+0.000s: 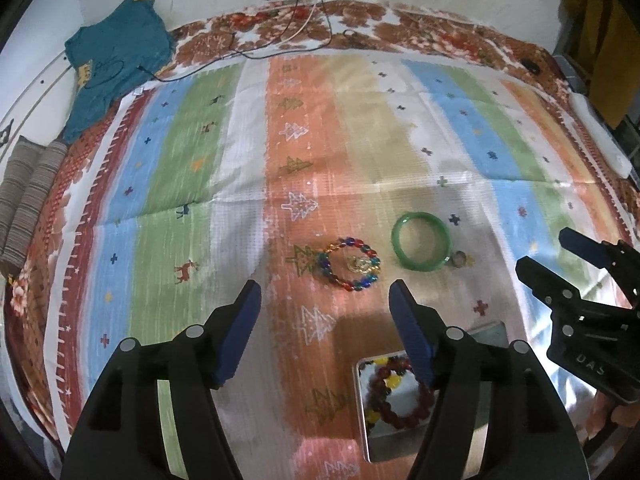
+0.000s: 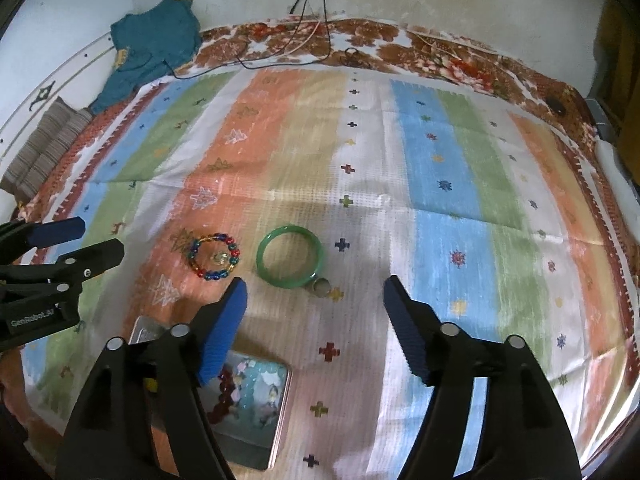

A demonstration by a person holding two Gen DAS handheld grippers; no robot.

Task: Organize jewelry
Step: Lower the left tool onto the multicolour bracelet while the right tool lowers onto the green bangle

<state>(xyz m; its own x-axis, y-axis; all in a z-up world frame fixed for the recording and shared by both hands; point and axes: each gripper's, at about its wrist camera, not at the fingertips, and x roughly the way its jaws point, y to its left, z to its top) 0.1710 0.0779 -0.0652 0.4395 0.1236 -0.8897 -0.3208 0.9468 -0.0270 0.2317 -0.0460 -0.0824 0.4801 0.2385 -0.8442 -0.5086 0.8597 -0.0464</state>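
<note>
**Two bracelets boxed, three pieces left on the cloth**

We see a tin (image 1: 404, 432) low in both views, at about 5 o'clock in the left wrist view and 7 o'clock in the right. It already holds a dark red bracelet (image 1: 400, 396) and some yellow beads (image 1: 390, 380), so we judge part of the sorting done.

Left to collect, as far as we can tell: a multicoloured bead bracelet (image 1: 352, 264) with a gold charm, a green bangle (image 1: 422, 246) just to its 3 o'clock, and a small ring (image 1: 459, 259) touching the bangle's rim at roughly 4 o'clock. All three lie flat on the striped cloth (image 1: 240, 160), beyond the tin and apart from it.

Our left gripper (image 1: 324, 320) hangs above the cloth with its jaws spread wide, holding nothing; the bead bracelet sits just ahead of the gap. Our right gripper (image 2: 314, 312) is equally wide and empty, with the bangle and ring ahead near its left finger.

At 10 o'clock a teal shirt (image 1: 116, 52) lies by the wall.
</note>
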